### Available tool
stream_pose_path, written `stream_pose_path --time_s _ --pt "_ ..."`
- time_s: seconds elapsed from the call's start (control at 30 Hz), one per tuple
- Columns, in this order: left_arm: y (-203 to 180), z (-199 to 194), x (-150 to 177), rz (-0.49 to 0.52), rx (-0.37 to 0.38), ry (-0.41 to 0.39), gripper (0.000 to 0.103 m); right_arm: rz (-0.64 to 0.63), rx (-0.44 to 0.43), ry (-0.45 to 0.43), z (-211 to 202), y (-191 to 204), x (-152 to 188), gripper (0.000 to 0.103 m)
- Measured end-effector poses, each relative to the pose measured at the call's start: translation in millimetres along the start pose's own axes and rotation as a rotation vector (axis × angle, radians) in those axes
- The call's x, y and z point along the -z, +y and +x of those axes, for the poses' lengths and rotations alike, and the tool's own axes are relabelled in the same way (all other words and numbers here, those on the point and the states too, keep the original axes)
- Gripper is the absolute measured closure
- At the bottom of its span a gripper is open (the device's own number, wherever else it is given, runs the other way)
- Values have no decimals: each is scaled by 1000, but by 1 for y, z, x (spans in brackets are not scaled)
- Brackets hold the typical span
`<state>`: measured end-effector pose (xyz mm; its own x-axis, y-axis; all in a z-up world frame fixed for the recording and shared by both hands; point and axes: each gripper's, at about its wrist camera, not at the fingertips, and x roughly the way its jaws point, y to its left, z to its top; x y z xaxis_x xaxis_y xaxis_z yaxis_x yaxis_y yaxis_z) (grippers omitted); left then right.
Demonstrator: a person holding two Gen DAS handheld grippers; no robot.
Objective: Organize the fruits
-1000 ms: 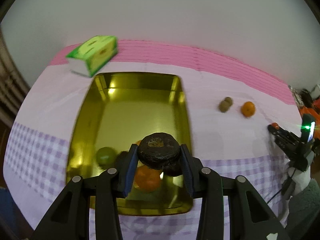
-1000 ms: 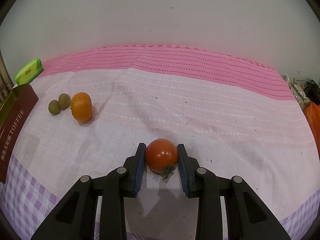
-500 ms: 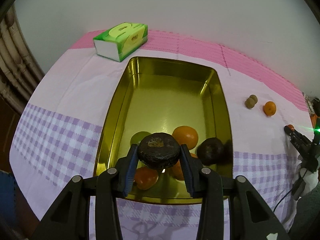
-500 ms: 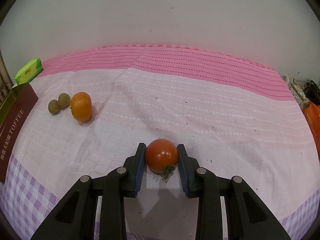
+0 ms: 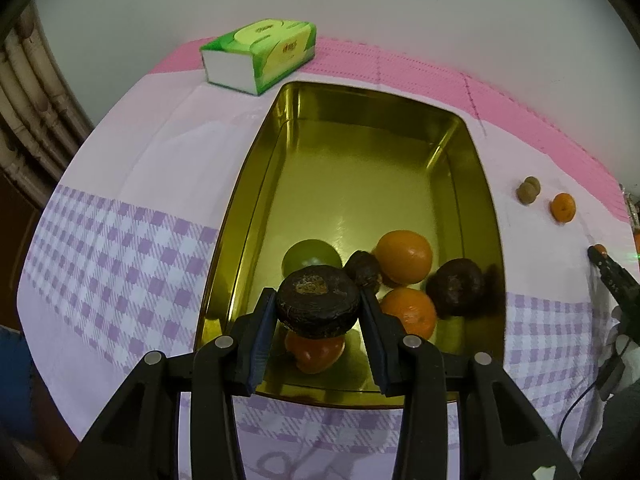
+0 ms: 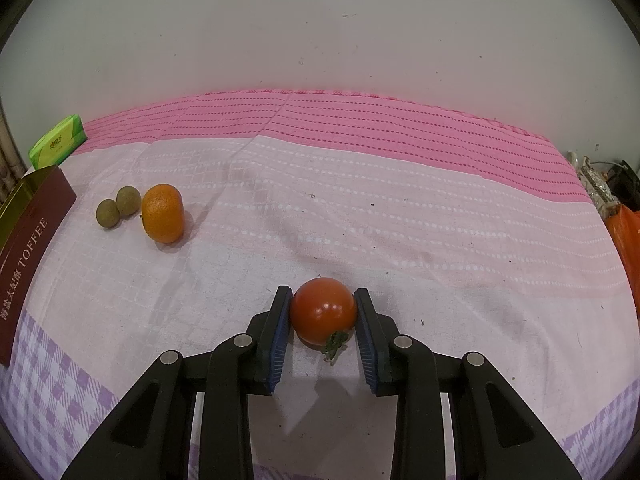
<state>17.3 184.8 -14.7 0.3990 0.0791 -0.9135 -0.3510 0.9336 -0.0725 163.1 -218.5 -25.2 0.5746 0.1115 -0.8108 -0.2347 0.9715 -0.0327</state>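
My left gripper [image 5: 318, 320] is shut on a dark brown wrinkled fruit [image 5: 318, 305] and holds it over the near end of a gold tin [image 5: 244, 216]. Inside the tin lie a green fruit [image 5: 310, 254], oranges [image 5: 404, 256], two more dark fruits [image 5: 456, 286] and a reddish fruit [image 5: 316, 354]. My right gripper [image 6: 323, 320] is shut on a red tomato [image 6: 323, 310] that rests on the cloth. An orange [image 6: 163, 218] and two small brown-green fruits [image 6: 118, 206] lie to the left on the cloth.
A green tissue box [image 5: 260, 54] stands behind the tin near the wall. The tin's dark red side [image 6: 28, 248] marked TOFFEE shows at the left in the right wrist view. The right gripper [image 5: 612, 280] appears at the left wrist view's right edge.
The left gripper has moved with the dark fruit over the tin, and the tin and tissue box now sit further right and closer in its view. The right gripper and tomato have not moved.
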Motion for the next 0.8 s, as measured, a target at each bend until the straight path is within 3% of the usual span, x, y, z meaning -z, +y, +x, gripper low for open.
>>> stream_pose_path --time_s 0.8 --pt "5 6 1 -3 -5 16 65 -2 0 -2 1 0 0 71"
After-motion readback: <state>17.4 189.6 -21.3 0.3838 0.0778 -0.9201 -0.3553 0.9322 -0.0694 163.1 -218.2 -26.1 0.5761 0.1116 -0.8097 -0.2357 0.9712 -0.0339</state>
